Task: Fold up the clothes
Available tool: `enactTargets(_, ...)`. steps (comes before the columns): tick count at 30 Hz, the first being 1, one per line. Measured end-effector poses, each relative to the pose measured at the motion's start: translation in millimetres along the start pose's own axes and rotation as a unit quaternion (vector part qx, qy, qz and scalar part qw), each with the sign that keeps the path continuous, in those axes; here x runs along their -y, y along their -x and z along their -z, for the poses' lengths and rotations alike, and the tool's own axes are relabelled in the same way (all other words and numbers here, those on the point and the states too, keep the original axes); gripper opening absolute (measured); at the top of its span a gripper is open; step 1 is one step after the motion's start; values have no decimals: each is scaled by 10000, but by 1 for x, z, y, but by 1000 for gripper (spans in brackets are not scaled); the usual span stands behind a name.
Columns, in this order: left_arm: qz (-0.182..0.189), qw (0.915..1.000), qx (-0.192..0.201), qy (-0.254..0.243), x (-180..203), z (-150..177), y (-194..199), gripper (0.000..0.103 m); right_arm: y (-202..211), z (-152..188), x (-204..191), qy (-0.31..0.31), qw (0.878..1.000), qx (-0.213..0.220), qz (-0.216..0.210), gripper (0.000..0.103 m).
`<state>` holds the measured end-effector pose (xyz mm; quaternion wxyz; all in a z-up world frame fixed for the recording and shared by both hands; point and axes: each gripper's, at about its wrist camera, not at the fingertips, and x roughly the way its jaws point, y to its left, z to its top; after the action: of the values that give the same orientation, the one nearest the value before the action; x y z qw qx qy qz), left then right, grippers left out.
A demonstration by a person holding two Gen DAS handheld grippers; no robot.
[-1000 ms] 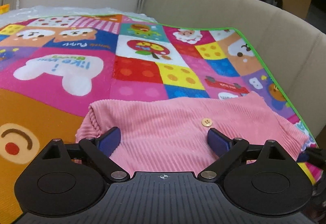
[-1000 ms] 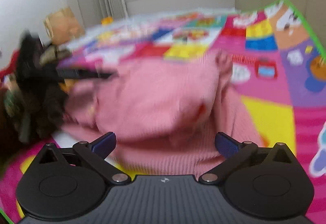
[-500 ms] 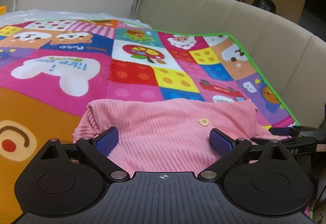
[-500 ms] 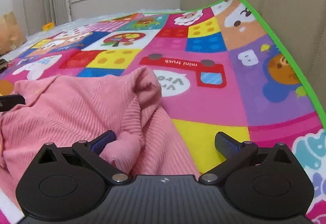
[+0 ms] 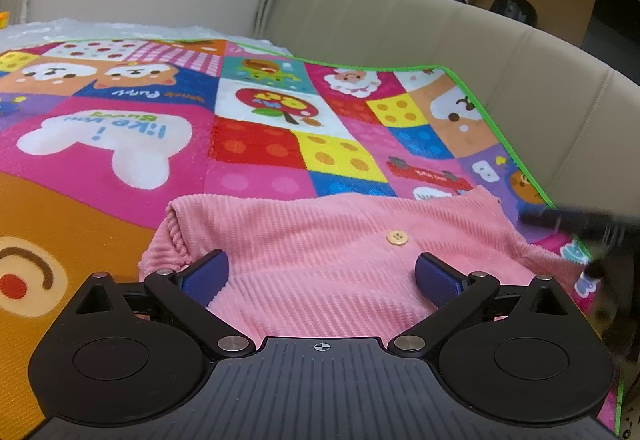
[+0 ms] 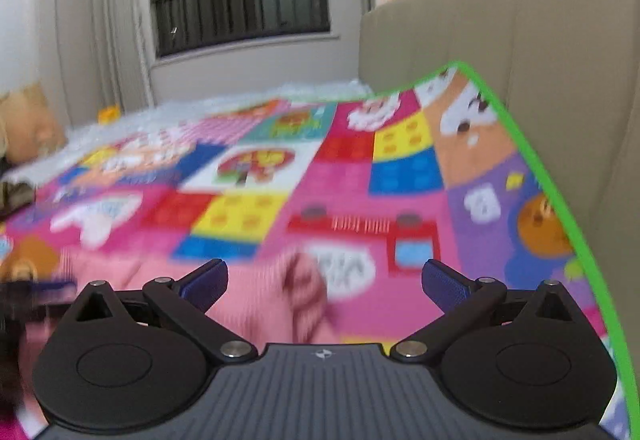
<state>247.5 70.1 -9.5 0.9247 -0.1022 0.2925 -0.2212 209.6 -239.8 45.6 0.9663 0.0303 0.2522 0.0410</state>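
Left wrist view: the left gripper [image 5: 320, 274] hangs low over the pink garment [image 5: 320, 240], jaws spread wide and just been opening further — fabric lies beneath and between the blue pads [image 5: 206, 272], neither pad pressing on it. The garment lies folded on the patterned play mat [image 5: 120, 144], a pale button [image 5: 397, 238] facing up just ahead of the gripper. Right wrist view, blurred: the right gripper [image 6: 324, 280] is released, nothing clamped; the garment's right edge [image 6: 280, 292] lies below its left pad, mat under the right pad. A beige sofa back [image 5: 440, 32] borders the mat.
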Motion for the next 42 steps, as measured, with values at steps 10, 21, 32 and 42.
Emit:
enactTargets(10,-20,9986,-443,298,29,4,47,103,-76,22,5,425,9948,-900,203,103)
enactTargets(21,1096,9661,-1112,2057,33,49,69,103,-71,27,1,457,9954,-794,263,103)
enactTargets(32,116,9828,-659,1724,11,4,33,99,-47,34,-14,757,9926,-807,497,103)
enactTargets(42,-430,9856,-371,1590,-17,-31,15,94,20,0,15,407,9970,-138,-648,103)
